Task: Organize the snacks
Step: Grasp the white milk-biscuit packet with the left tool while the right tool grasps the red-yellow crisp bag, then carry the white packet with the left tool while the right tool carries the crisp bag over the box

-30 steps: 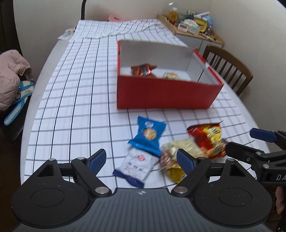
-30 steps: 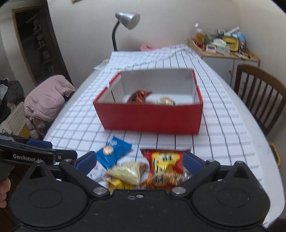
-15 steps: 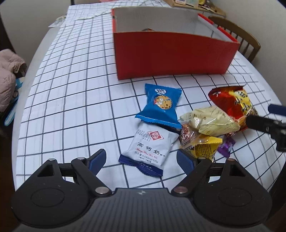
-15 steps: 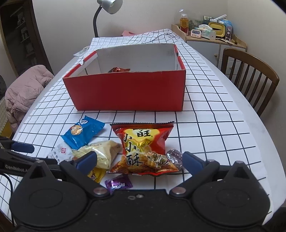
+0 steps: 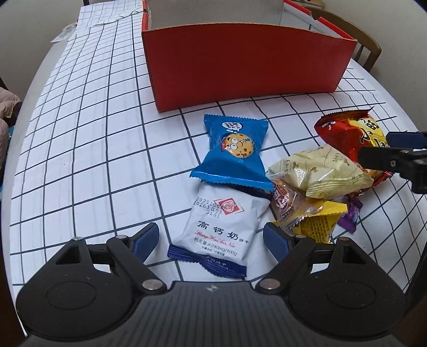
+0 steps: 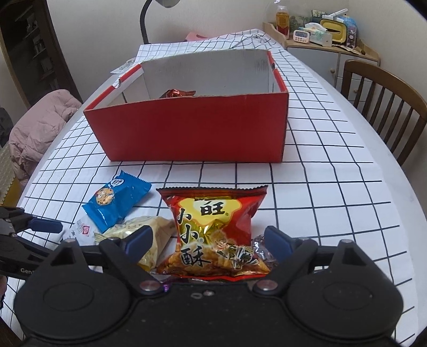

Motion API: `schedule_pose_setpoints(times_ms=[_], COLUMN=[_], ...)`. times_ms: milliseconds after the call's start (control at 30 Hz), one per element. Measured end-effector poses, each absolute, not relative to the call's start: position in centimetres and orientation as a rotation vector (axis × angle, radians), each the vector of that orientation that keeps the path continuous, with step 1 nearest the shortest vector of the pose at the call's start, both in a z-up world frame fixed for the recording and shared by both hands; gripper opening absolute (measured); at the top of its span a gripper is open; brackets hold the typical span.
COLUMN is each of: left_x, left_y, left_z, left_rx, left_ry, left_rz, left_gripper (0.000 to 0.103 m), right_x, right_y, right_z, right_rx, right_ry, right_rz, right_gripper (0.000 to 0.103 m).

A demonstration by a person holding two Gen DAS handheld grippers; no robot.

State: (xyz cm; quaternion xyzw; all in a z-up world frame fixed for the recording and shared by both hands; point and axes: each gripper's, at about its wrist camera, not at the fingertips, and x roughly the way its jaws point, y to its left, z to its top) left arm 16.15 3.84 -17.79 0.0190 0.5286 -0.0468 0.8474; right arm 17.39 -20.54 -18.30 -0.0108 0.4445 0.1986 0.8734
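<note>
A red cardboard box (image 5: 248,69) (image 6: 192,133) stands open on the checked tablecloth, with a red-brown wrapped snack (image 6: 174,93) inside. In front of it lie loose snacks: a blue cookie packet (image 5: 233,149) (image 6: 116,198), a white milk-biscuit packet (image 5: 221,227), a pale yellow packet (image 5: 320,170) (image 6: 157,229), a red and yellow crisp bag (image 6: 216,232) (image 5: 352,133), and small yellow and purple sweets (image 5: 317,224). My left gripper (image 5: 210,239) is open, low over the white packet, which lies between its fingers. My right gripper (image 6: 209,240) is open, its fingers on either side of the red crisp bag.
A wooden chair (image 6: 384,106) stands at the table's right side. A pink jacket (image 6: 40,128) lies on a seat to the left. A sideboard (image 6: 328,50) with bottles and clutter stands at the back right, a desk lamp (image 6: 145,18) at the far end.
Both grippers have come down and forward toward the snack pile. The white packet now lies between the left fingers and the red bag between the right fingers. Both stay open.
</note>
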Motion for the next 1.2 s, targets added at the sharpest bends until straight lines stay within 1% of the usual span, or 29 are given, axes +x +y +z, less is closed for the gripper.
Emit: schedule_pose_setpoints(times_ms=[33, 67, 200, 267, 367, 433, 467, 500, 533, 733, 1200], left_x=[16.2, 16.3, 16.4, 16.4, 16.4, 16.3, 16.2, 16.2, 16.1, 15.5, 12.5], left_y=[3.8, 3.7, 3.1, 3.0, 2.9, 2.9, 2.9, 3.0, 3.0, 3.8, 5.1], left_z=[-17.9, -17.9, -18.1, -18.0, -17.8, -17.7, -17.7, -17.7, -17.7, -17.3, -13.4], left_rx=[0.038, 0.038, 0.087, 0.085, 0.085, 0.08, 0.076, 0.071, 0.066, -0.018, -0.171], left_ry=[1.116, 1.117, 1.115, 1.113, 1.113, 1.112, 1.11, 1.108, 1.106, 1.108, 1.048], left_rz=[-0.103, -0.109, -0.122, -0.129, -0.129, -0.125, -0.125, -0.122, -0.119, -0.087, -0.038], left_gripper=[0.083, 0.077, 0.073, 0.065, 0.057, 0.054, 0.053, 0.053, 0.052, 0.051, 0.051], right_x=[17.4, 17.5, 17.7, 17.6, 17.5, 17.5, 17.5, 17.5, 17.5, 17.0, 14.3], right_y=[-20.5, -20.4, -20.1, -19.9, -19.7, -19.6, -19.6, -19.6, -19.6, -19.7, -21.0], right_z=[-18.3, -18.4, -18.7, -18.9, -19.0, -18.9, -18.9, -18.8, -18.8, -18.3, -15.3], right_rx=[-0.025, -0.027, -0.043, -0.051, -0.067, -0.071, -0.072, -0.071, -0.07, -0.074, -0.019], right_ry=[0.931, 0.935, 0.947, 0.952, 0.946, 0.945, 0.944, 0.944, 0.945, 0.933, 0.88], right_rz=[0.418, 0.421, 0.428, 0.431, 0.428, 0.427, 0.426, 0.428, 0.427, 0.417, 0.408], right_gripper=[0.086, 0.086, 0.078, 0.075, 0.071, 0.062, 0.059, 0.054, 0.052, 0.043, 0.042])
